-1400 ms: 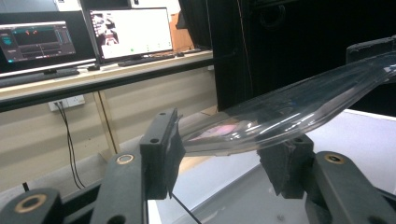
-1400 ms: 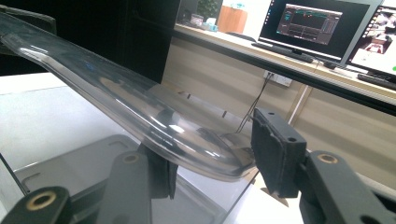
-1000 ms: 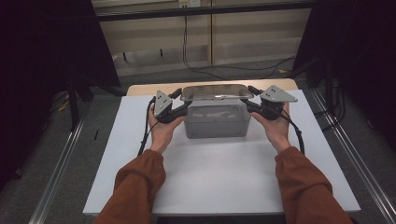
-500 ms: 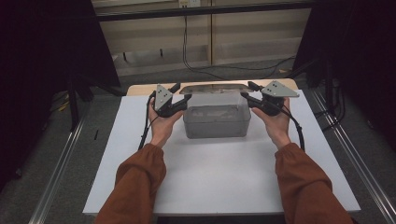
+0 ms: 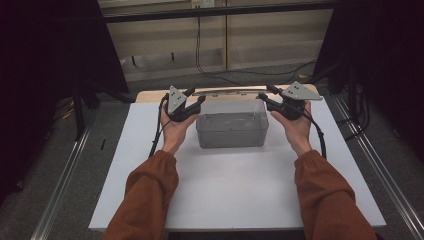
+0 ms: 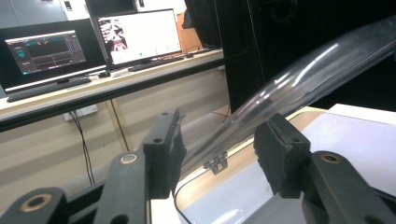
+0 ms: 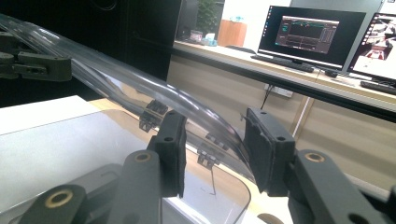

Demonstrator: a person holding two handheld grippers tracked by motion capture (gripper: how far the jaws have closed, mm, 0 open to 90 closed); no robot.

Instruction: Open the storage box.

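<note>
A clear plastic box [image 5: 232,131] stands on the white table top [image 5: 235,195]. Its clear hinged lid [image 5: 230,92] is swung up over the back edge. My left gripper [image 5: 200,100] holds the lid's left end and my right gripper [image 5: 261,96] holds its right end. In the left gripper view the lid [image 6: 299,79] runs down between the jaws of that gripper [image 6: 217,140]. In the right gripper view the lid [image 7: 116,79] likewise passes between the pads of that gripper [image 7: 215,140]. Both pairs of jaws have just been closing, with the lid between them.
The box looks empty inside. Behind the table run a dark rail and a wall with cables [image 5: 200,60]. A desk with lit monitors [image 6: 140,32] stands beyond. Metal floor rails [image 5: 65,175] run along both sides of the table.
The lid lay flat on the box a second ago. It has swung up and back on its hinges, and both hands have spread slightly outward with it.
</note>
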